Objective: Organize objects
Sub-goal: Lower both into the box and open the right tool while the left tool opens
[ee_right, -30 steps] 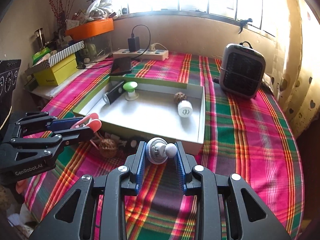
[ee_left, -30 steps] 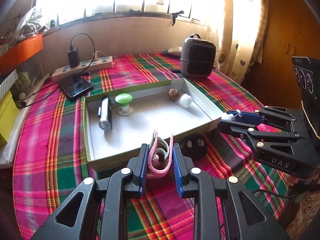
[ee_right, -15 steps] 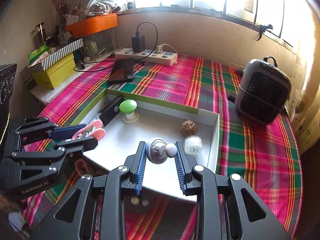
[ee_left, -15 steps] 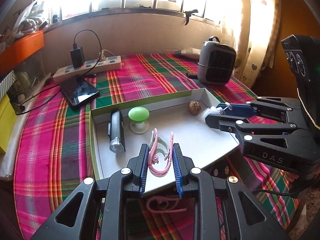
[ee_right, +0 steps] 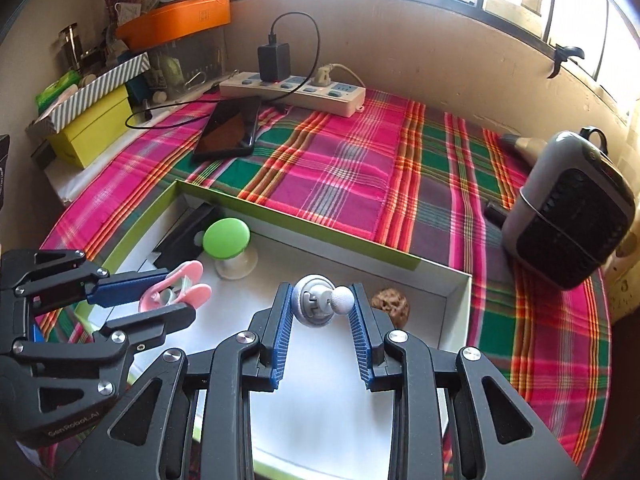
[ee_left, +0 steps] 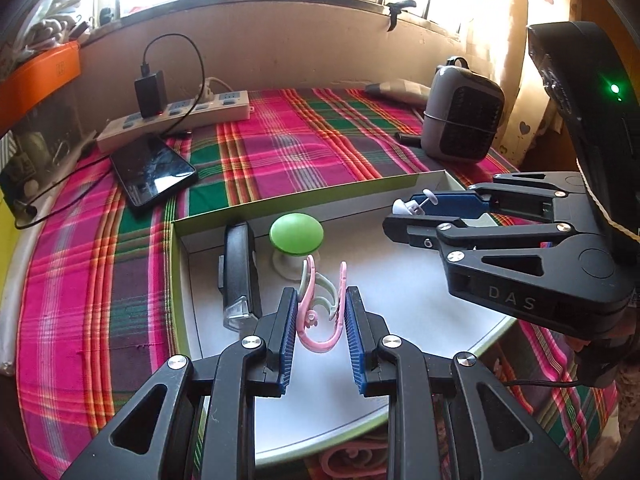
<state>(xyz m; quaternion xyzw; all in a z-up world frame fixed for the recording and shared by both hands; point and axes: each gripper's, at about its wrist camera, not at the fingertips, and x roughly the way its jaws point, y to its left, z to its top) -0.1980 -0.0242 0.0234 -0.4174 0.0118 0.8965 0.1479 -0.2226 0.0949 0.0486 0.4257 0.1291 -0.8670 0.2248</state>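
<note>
Over the white tray (ee_left: 400, 280), our left gripper (ee_left: 320, 312) pinches pink and green clips (ee_left: 316, 320) between its pads. Our right gripper (ee_right: 320, 304), beside it, clamps a grey ball knob (ee_right: 316, 306); a walnut (ee_right: 390, 306) lies just right of it.

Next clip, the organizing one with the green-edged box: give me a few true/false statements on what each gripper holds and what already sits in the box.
1. The left gripper grips pink clips. True.
2. The right gripper is empty. False: it is shut on a grey knobbed mount.
3. A green-capped piece stands in the box. True.
4. The phone lies inside the box. False: it lies on the plaid cloth beyond it.
5. A brown ball sits in the box. True.
</note>
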